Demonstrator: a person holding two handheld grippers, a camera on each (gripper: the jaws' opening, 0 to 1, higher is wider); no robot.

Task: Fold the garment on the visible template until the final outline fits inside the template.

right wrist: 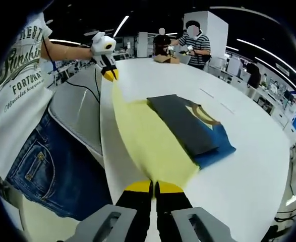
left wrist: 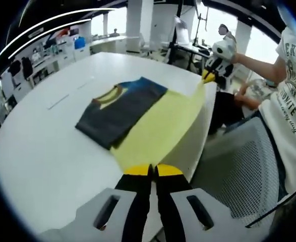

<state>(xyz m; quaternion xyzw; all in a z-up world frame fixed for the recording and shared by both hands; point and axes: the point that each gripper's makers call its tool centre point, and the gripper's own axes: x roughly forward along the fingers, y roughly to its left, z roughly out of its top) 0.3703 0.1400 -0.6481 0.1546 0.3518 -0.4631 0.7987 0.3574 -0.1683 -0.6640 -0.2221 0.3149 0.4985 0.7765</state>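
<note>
While each claw pinches one corner of the pale yellow fabric panel, the cloth is drawn taut between them along the near edge of the round white counter. The left claw has its yellow-tipped jaws pressed together on the yellow hem, and the right claw is likewise closed on the opposite corner. In the right gripper view the left claw shows far off at the counter's rim, gripping the stretched yellow point. Holding both corners apart keeps that edge straight, likely so it can be carried over in one even fold. The rest of the garment lies flat farther in on the counter: a dark grey folded section over a blue part with a yellow-trimmed neckline. Whether a template outline lies beneath, I cannot tell.
</note>
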